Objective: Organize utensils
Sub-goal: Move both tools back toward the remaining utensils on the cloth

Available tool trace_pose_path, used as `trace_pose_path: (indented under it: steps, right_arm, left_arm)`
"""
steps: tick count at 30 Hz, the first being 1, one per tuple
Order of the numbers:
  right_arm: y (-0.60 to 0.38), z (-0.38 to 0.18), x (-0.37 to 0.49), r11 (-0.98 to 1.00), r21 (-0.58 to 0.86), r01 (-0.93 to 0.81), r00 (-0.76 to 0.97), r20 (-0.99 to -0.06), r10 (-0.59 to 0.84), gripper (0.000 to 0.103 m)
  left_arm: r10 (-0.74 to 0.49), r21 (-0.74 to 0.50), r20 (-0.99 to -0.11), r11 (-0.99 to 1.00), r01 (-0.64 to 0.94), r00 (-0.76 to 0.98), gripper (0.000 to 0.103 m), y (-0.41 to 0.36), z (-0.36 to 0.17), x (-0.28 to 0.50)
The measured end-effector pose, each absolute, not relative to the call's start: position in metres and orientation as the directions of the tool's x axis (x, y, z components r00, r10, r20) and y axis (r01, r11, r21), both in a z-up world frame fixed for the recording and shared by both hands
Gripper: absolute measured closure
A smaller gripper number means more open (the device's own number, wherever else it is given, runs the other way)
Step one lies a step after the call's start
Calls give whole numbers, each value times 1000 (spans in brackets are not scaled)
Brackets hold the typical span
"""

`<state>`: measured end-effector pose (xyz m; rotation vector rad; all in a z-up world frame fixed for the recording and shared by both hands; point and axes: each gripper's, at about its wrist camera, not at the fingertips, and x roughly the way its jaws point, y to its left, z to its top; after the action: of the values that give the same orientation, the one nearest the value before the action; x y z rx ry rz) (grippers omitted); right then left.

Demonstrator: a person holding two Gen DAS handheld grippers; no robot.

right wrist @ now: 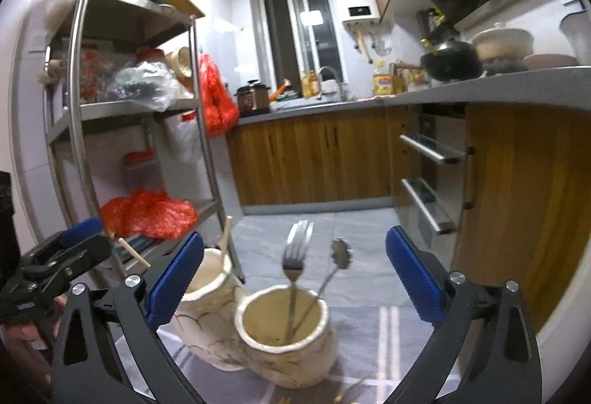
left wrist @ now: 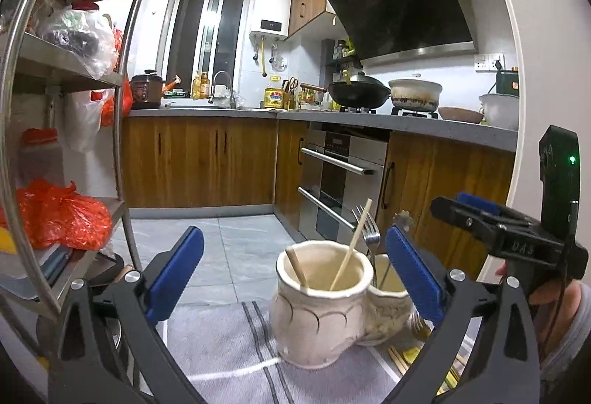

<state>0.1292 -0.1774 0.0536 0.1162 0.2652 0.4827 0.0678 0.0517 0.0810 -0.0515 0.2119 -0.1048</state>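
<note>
A cream ceramic holder (left wrist: 317,315) with two joined cups stands on a grey striped cloth (left wrist: 229,341). Its left cup holds two wooden chopsticks (left wrist: 351,245). In the right cup (right wrist: 284,341) stand a metal fork (right wrist: 293,263) and a spoon with a flower-shaped end (right wrist: 340,254). My left gripper (left wrist: 293,234) is open in front of the left cup, pads apart from it. My right gripper (right wrist: 295,236) is open before the right cup, with nothing gripped. Each gripper shows at the edge of the other's view (left wrist: 480,215) (right wrist: 66,249). More utensils (left wrist: 413,348) lie on the cloth to the right of the holder.
A steel shelf rack (right wrist: 74,108) with red bags (right wrist: 147,212) stands on the left. Wooden cabinets (left wrist: 199,160), an oven (left wrist: 340,182) and a grey counter (left wrist: 406,123) with a wok and pots run along the back and right. Tiled floor (left wrist: 236,245) lies beyond the cloth.
</note>
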Motion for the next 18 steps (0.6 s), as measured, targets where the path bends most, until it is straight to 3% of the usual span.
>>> trace_pose_path:
  steps: [10, 18]
  right_arm:
    - [-203, 29, 116, 915, 163, -368, 856, -324, 402, 5]
    - [-208, -11, 127, 943, 168, -289, 776, -535, 333, 5]
  left_arm:
    - [-140, -80, -287, 989, 122, 948, 6, 40, 57, 41]
    - [-159, -52, -393, 987, 151, 906, 6, 21, 22, 42]
